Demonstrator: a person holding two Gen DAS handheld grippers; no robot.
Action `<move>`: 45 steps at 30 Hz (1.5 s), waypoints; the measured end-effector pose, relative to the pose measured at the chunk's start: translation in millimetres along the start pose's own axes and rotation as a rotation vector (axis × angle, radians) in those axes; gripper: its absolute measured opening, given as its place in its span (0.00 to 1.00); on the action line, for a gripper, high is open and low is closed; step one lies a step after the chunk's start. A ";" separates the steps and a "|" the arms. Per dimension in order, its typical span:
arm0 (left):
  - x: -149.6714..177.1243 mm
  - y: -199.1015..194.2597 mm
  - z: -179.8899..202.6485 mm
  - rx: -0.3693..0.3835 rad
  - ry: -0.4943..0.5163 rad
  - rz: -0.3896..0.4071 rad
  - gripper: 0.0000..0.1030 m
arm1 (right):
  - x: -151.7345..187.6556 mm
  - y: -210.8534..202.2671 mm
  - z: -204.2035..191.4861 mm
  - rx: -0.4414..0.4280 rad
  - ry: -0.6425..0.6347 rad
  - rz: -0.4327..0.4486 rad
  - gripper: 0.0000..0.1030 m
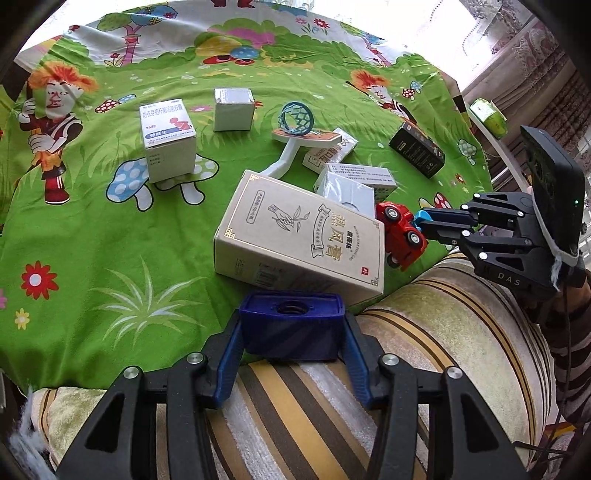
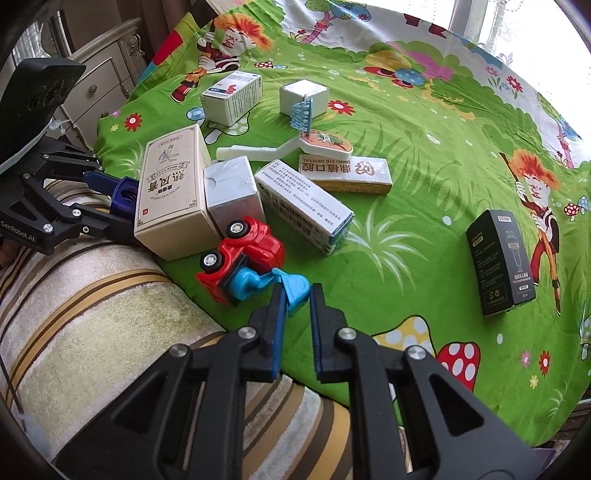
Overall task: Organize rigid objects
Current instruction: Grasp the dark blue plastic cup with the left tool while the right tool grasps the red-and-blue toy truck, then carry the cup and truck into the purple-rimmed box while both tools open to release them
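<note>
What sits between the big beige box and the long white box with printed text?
A small silver-white box stands between the beige box and the long white box, touching the beige one; the right wrist view shows it best.

both views bright, daylight from the window (image 2: 517, 22) at the far top edge, blown out white there. green sheet (image 1: 110, 229) evenly lit, saturated, shadows soft and short beside the boxes. mild glare on the beige box (image 1: 306, 236) top. strong fisheye bend, black vignette in the corners. centre sharp, print readable; edges smeared, near gripper parts slightly soft.
</note>
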State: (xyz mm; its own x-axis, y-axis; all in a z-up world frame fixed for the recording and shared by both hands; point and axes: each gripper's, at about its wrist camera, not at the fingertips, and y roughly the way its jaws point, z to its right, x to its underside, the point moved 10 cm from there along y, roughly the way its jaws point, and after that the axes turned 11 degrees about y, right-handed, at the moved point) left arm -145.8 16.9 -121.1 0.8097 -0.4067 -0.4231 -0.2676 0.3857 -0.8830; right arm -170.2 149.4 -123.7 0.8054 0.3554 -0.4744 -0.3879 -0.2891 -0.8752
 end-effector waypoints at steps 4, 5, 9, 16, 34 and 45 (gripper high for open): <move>1.9 -9.5 0.2 -0.007 -0.029 0.031 0.49 | -1.8 -9.9 3.0 0.010 0.037 0.037 0.15; 2.3 -12.6 0.3 -0.010 -0.038 0.042 0.49 | -2.0 -13.9 4.4 0.015 0.046 0.046 0.15; 3.7 -22.9 5.3 -0.014 -0.055 0.078 0.49 | 3.4 -26.3 9.0 0.026 0.083 0.064 0.15; 0.8 -36.0 24.7 -0.008 -0.044 0.127 0.49 | 16.0 -46.9 22.9 0.089 0.137 0.087 0.15; -29.7 -24.1 115.1 0.097 0.093 0.150 0.49 | 142.3 -147.2 149.5 0.348 0.390 0.071 0.13; -38.6 -12.1 160.4 0.137 0.164 0.128 0.49 | 217.6 -174.9 215.3 0.413 0.555 0.052 0.11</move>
State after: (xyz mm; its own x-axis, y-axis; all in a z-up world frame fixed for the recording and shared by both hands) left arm -90.0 160.8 -61.5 0.6753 -0.4715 -0.5671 -0.2807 0.5468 -0.7888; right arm -23.7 468.7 -94.2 0.8484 -0.1893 -0.4944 -0.4824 0.1081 -0.8692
